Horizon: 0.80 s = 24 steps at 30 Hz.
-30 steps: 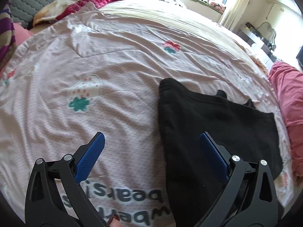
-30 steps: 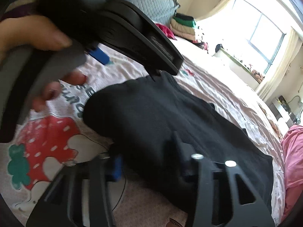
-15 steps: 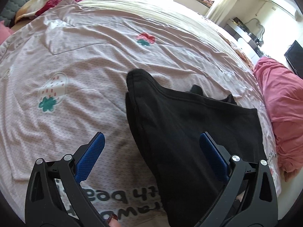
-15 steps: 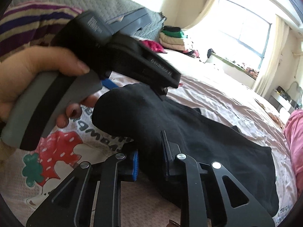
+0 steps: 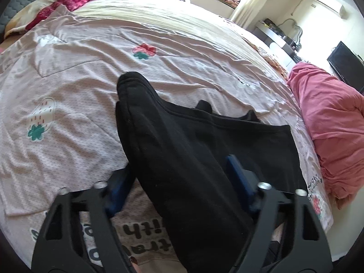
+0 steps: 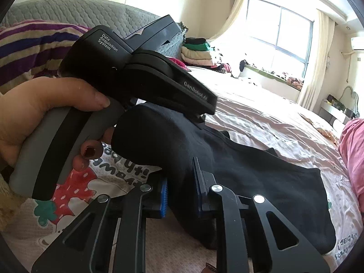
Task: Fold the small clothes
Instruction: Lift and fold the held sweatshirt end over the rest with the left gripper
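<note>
A black garment (image 5: 204, 150) lies on the pink strawberry-print bedsheet (image 5: 95, 72), its near edge lifted into a thick fold. My left gripper (image 5: 179, 177) is shut on that fold, the cloth bulging up between its blue pads (image 5: 236, 173). My right gripper (image 6: 180, 191) is shut on the same black garment (image 6: 261, 177) lower along the edge, blue pads (image 6: 163, 195) pressed against the cloth. The left gripper's body (image 6: 136, 72) and the hand holding it fill the upper left of the right wrist view.
A pink bundle of cloth (image 5: 329, 122) lies at the sheet's right edge. A red and cream blanket (image 5: 56, 6) and stacked folded clothes (image 6: 198, 52) sit at the far end. A striped pillow (image 6: 27, 45) is at left.
My left gripper closed from wide open onto the lifted garment edge. My right gripper kept its grip and raised the cloth. The fold now stands higher off the sheet.
</note>
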Available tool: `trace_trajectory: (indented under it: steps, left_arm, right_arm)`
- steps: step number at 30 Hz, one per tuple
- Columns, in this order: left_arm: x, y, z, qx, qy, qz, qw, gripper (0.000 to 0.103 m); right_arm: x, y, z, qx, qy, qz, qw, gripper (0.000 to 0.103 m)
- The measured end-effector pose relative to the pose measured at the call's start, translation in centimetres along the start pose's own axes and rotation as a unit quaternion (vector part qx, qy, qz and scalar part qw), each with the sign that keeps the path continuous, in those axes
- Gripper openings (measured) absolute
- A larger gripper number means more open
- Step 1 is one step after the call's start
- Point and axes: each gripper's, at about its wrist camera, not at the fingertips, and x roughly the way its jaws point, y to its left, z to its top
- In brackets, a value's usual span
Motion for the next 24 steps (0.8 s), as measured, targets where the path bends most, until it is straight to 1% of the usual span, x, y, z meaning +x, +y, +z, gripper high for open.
trace_trajectory:
  steps: [1, 2, 3, 4, 6, 11, 19, 24]
  left_arm:
    - [0.0, -0.1, -0.1, 0.002, -0.001, 0.001, 1.0, 0.05]
    - [-0.1, -0.3, -0.1, 0.004, -0.002, 0.002, 1.0, 0.04]
    - [-0.1, -0.4, -0.2, 0.004, -0.002, -0.001, 1.0, 0.035]
    - [-0.1, -0.6, -0.3, 0.004, -0.001, -0.004, 1.0, 0.033]
    - [-0.3, -0.8, -0.4, 0.007, -0.002, -0.005, 1.0, 0.026]
    - [-0.8, -1.3, -0.6, 0.008, -0.008, -0.007, 0.9999, 0.02]
    - [-1.7, -2.8, -0.6, 0.018, -0.019, -0.005, 0.9996, 0.018]
    - [-2.3, -4.7, -0.4, 0.035, -0.028, 0.001, 0.999, 0.018]
  right_arm:
    - [-0.1, -0.1, 0.0, 0.003, -0.001, 0.0, 1.0, 0.017]
    - [-0.2, -0.1, 0.0, 0.004, -0.001, 0.0, 1.0, 0.017]
    - [-0.3, -0.2, 0.0, 0.007, -0.001, 0.0, 1.0, 0.017]
    - [-0.3, -0.2, 0.0, 0.009, -0.001, 0.0, 1.0, 0.017]
    - [-0.4, -0.2, 0.0, 0.012, 0.0, 0.0, 1.0, 0.016]
    - [-0.7, -0.4, -0.1, 0.019, -0.003, -0.001, 1.0, 0.016]
    - [-1.5, -1.2, -0.1, 0.038, -0.013, -0.009, 0.999, 0.016]
    - [-2.4, -2.1, 0.0, 0.061, -0.024, -0.016, 0.998, 0.016]
